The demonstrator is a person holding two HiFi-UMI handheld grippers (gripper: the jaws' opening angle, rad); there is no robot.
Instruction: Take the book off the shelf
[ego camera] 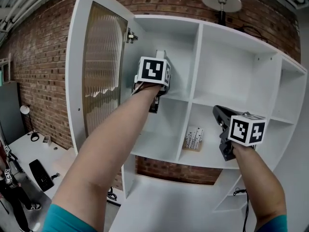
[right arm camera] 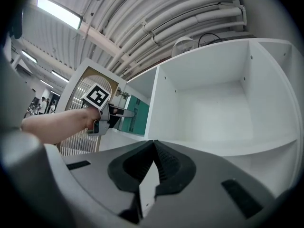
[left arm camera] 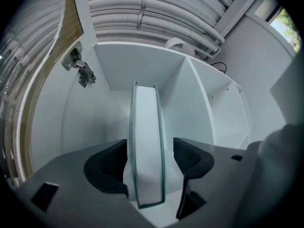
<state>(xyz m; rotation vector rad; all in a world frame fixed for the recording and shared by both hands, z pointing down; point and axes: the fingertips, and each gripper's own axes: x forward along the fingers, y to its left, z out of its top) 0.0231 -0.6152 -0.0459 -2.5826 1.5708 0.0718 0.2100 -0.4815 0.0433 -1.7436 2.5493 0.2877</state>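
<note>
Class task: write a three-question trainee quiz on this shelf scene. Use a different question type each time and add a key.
1. True or false: the right hand-held gripper is gripping the book.
2. Which compartment of the shelf is the book in? A: top left, beside the open door. B: top middle. C: bottom right.
3. Fill in: the left hand-held gripper has its jaws ___, one on each side of the book, with the pads not pressing on it.

Key: 1 false (its jaws are together and empty); 2 A; 3 open.
</note>
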